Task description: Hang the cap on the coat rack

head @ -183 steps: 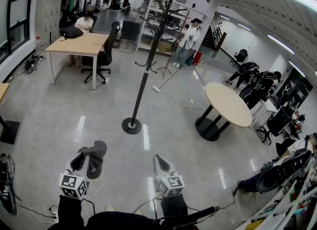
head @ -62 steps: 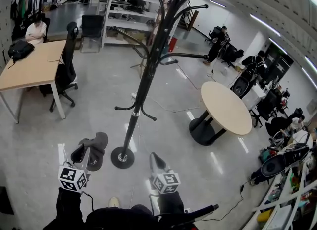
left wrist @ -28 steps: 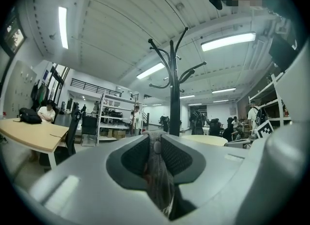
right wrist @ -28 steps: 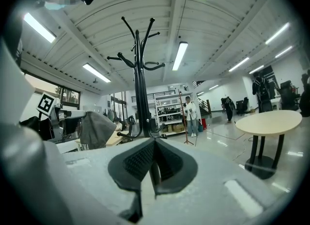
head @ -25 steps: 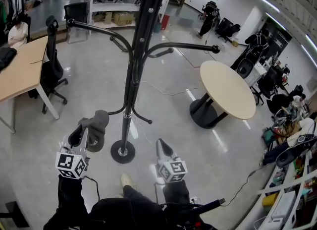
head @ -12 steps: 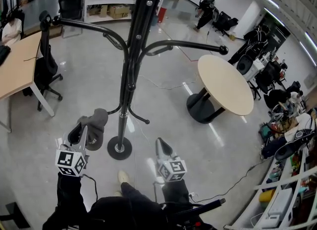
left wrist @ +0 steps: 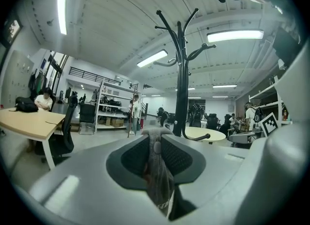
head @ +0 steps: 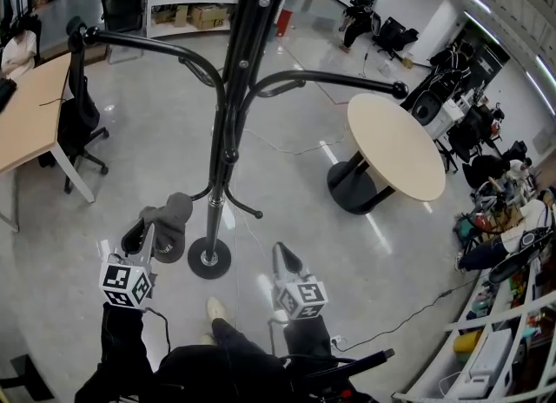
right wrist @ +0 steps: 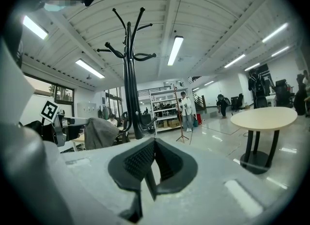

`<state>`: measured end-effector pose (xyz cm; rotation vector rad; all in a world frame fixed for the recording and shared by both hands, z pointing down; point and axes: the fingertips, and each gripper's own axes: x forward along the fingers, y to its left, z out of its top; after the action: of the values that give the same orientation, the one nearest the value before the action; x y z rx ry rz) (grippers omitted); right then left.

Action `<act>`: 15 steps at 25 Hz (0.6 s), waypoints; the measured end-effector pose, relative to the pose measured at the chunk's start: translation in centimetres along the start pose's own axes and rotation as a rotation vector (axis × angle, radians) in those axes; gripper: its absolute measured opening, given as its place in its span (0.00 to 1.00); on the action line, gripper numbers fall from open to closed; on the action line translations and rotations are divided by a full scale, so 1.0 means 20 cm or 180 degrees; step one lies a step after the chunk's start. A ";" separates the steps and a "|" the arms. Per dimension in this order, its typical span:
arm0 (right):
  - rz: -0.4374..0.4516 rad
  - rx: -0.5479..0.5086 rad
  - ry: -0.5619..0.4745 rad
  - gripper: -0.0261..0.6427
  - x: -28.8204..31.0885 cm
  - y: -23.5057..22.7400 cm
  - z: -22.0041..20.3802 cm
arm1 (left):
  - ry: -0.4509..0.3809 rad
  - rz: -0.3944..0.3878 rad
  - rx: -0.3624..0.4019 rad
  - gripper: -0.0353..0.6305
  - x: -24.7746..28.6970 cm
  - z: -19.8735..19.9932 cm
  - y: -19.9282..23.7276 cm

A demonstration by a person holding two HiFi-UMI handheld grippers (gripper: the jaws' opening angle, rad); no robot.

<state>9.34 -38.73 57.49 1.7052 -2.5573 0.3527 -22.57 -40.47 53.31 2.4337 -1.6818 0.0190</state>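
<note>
The grey cap [head: 171,221] is clamped in the jaws of the left gripper [head: 144,238] and held above the floor [head: 295,180], just left of the coat rack [head: 228,132] pole, apart from its hooks. The right gripper [head: 283,252] jaws are closed together, empty.

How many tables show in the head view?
2. A rectangular wooden desk sits at the left edge, and a round table stands right of the coat rack. More may be hidden in the clutter along the right edge.
</note>
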 end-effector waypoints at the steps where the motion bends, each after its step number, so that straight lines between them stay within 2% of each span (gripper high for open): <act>1: -0.0007 0.0003 -0.0002 0.04 0.00 0.00 0.00 | 0.0006 -0.0003 -0.0025 0.17 0.00 -0.01 0.00; 15: -0.0053 0.0051 0.0044 0.04 0.00 -0.01 -0.03 | 0.0219 -0.0040 -0.0114 0.17 0.01 -0.14 0.00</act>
<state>9.48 -38.57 58.17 1.7221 -2.5361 0.3835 -22.25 -40.31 56.19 2.3893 -1.6240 0.0696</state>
